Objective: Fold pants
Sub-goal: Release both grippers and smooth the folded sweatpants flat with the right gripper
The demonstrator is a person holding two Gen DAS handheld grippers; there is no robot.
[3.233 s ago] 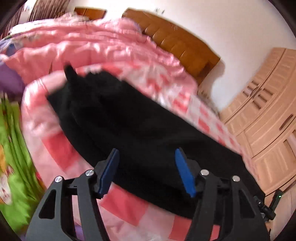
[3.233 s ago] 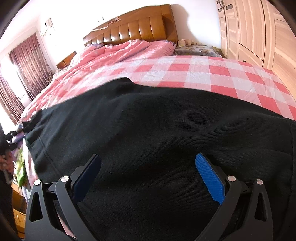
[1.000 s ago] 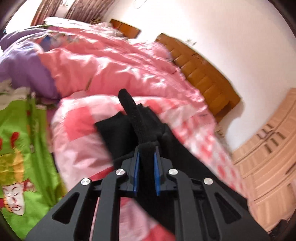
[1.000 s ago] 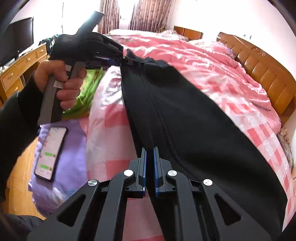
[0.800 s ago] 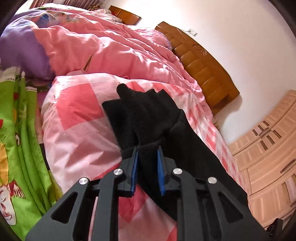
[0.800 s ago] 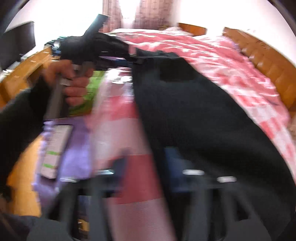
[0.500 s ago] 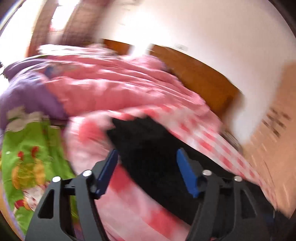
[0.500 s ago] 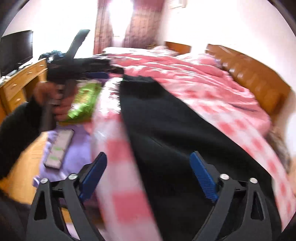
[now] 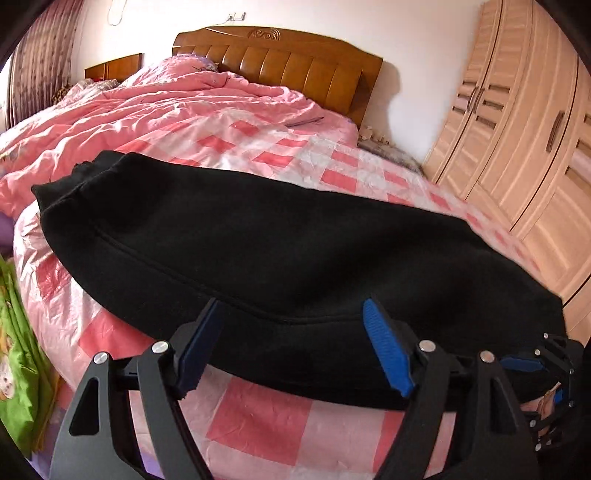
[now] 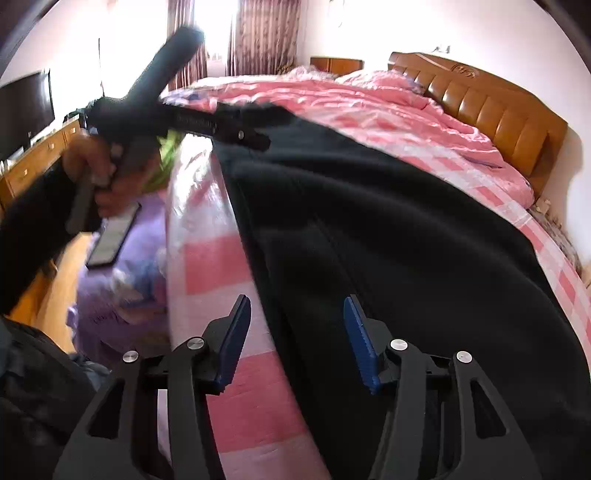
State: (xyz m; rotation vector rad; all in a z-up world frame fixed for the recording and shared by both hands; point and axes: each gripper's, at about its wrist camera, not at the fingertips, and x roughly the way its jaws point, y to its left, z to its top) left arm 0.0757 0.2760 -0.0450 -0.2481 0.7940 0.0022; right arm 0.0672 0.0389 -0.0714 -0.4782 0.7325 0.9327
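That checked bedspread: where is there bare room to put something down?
Bare pink-and-white checked bedspread shows in a strip along the near edge below the black fleece pants, and beyond them up to the rumpled pink quilt. The middle is covered by the pants.

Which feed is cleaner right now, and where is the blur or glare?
Left wrist view: sharp on the black pants and headboard, fisheye bending the wardrobe. Right wrist view: the left hand and its left gripper are motion-smeared, and the curtained window is blown out; pants there read mostly sharp.
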